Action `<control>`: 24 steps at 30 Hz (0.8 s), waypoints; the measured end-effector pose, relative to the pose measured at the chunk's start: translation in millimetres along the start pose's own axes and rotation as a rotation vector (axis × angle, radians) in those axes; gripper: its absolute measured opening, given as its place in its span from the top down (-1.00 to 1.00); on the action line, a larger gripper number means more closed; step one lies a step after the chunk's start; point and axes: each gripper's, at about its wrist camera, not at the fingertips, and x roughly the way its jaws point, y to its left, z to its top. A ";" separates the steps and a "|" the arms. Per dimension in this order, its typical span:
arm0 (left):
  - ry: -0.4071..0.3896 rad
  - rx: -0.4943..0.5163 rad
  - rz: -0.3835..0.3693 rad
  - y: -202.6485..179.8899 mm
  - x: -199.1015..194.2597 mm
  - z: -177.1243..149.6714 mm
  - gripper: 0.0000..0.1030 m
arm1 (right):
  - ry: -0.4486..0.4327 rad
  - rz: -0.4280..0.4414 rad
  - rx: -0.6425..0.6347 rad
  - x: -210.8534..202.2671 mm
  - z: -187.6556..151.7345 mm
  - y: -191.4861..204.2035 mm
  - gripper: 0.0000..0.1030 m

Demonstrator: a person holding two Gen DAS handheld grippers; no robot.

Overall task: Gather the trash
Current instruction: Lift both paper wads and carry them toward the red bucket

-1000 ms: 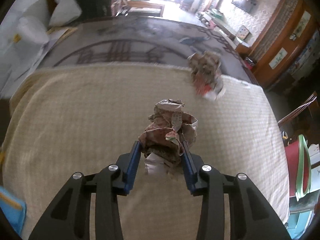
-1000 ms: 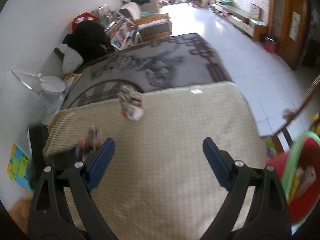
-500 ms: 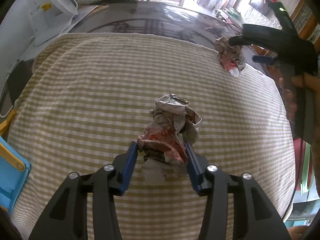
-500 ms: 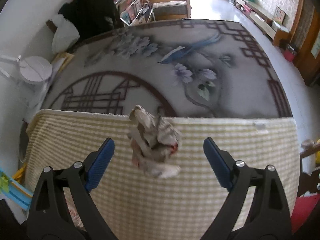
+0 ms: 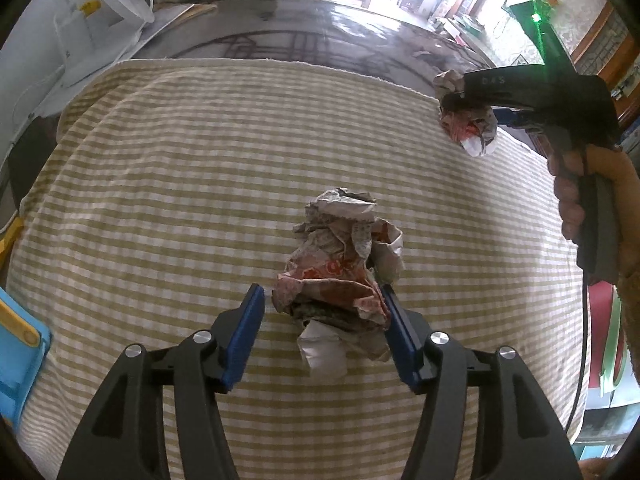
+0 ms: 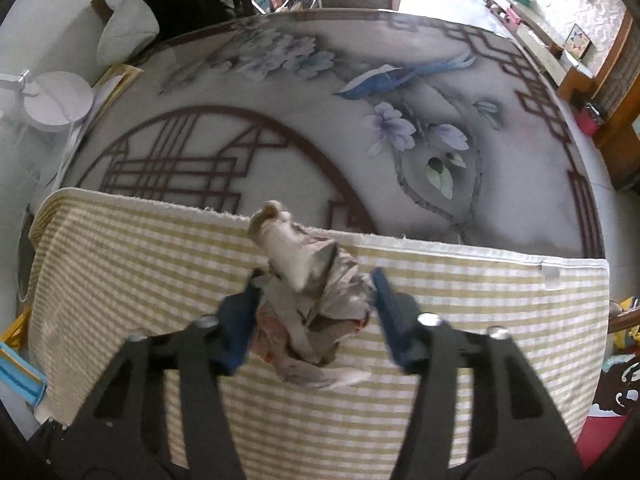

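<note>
A: Left tool [image 5: 322, 330] first. Jaws opening; the left blue pad stands clear of the crumpled paper wad [image 5: 342, 276], the right pad just beside it or touching, hard to tell. Wad lies on the checked cloth [image 5: 180, 184].

B: Right tool [image 6: 314, 316]?

A: Jaws closing around a second paper wad [image 6: 310, 304]. Both pads look to be against its sides, though the frame is blurred. A hand [image 5: 592, 208] holds its handle.

B: Where does that wad lie?

A: Near the cloth's far edge, just short of the printed mat [image 6: 320, 120] with dark lattice, blue bird and flowers. A white fan [image 6: 56, 102] stands left, a blue item [image 5: 18, 356] at the cloth's near-left corner.
</note>
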 end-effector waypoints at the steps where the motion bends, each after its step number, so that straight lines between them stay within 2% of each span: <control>1: -0.001 0.003 0.002 -0.9 -0.1 0.4 -0.09 | -0.001 0.018 0.013 -3.0 -2.1 -2.3 0.07; 15: -0.012 0.027 0.015 -8.2 -2.6 -1.1 -0.06 | -0.041 0.066 0.014 -39.7 -27.1 -3.7 0.07; 21: -0.024 0.034 0.006 -12.5 -10.2 -7.1 0.13 | -0.044 0.096 0.009 -57.9 -48.7 -1.8 0.07; 24: -0.042 0.041 0.007 -12.0 -16.9 -9.1 0.15 | -0.049 0.105 -0.002 -73.3 -65.4 0.2 0.07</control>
